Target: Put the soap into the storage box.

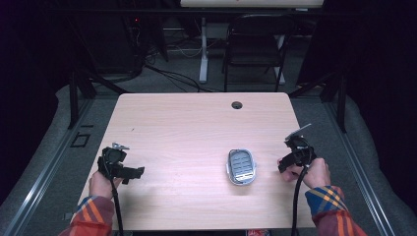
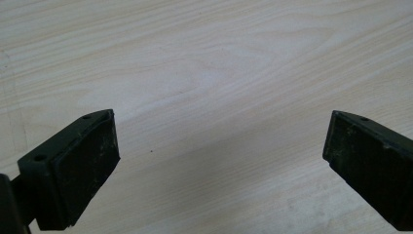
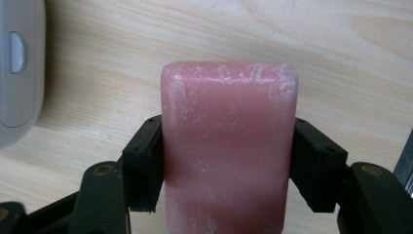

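Observation:
A pink bar of soap (image 3: 229, 146) is clamped between the two jaws of my right gripper (image 3: 229, 165), just above the wooden table. That gripper (image 1: 290, 160) sits at the table's right side in the high view, to the right of a grey soap dish (image 1: 241, 167) with a ridged tray. The dish's grey edge (image 3: 17, 63) appears at the left of the right gripper view. My left gripper (image 1: 135, 173) rests at the table's left edge, pointing right. Its jaws stand wide apart over bare wood (image 2: 219, 97), with nothing between them.
The light wooden table (image 1: 196, 128) has a round cable hole (image 1: 237, 105) near its far edge. Beyond the table stand a black folding chair (image 1: 255, 44) and a white desk leg (image 1: 203, 49) on a dark floor with cables.

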`<action>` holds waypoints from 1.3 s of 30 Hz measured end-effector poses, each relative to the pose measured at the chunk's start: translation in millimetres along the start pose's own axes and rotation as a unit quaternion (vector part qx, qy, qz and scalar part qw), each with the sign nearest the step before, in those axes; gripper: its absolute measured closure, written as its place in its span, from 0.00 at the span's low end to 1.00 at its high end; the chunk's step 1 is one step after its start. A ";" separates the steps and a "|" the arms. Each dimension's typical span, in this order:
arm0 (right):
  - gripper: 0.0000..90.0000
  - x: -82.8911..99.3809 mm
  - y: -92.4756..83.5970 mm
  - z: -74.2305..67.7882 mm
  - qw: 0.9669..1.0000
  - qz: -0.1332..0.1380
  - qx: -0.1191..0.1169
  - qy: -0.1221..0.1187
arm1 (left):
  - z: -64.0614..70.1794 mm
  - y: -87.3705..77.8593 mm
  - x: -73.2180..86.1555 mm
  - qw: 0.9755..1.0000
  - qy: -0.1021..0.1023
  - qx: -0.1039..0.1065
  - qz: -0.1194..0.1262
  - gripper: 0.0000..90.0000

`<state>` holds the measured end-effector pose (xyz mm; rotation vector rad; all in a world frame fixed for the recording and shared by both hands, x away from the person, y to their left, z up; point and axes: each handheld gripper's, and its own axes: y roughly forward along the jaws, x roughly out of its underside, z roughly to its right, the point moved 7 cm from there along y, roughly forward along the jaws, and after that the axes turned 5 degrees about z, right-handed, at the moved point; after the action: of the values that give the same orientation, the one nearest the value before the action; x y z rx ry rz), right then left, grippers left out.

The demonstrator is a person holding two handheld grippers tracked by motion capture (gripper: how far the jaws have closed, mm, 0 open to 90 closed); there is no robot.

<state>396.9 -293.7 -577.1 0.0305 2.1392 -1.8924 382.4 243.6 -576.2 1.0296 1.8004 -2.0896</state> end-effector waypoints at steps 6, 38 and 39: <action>0.41 -2.6 -7.5 -3.7 1.000 0.007 -0.003 -0.004 | -1.9 -1.4 1.3 1.000 -0.001 0.000 -0.001 0.00; 0.41 -12.9 -35.4 -16.0 0.999 0.021 -0.019 -0.023 | 0.5 -0.3 1.2 1.000 0.003 0.003 -0.003 0.00; 0.41 -13.3 -36.6 -16.2 0.999 0.019 -0.022 -0.028 | 0.2 -0.2 1.4 1.000 0.002 0.002 -0.003 0.00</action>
<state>399.1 -280.7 -537.0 0.0098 2.1275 -1.8024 381.1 243.9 -576.8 1.0326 1.8038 -2.0973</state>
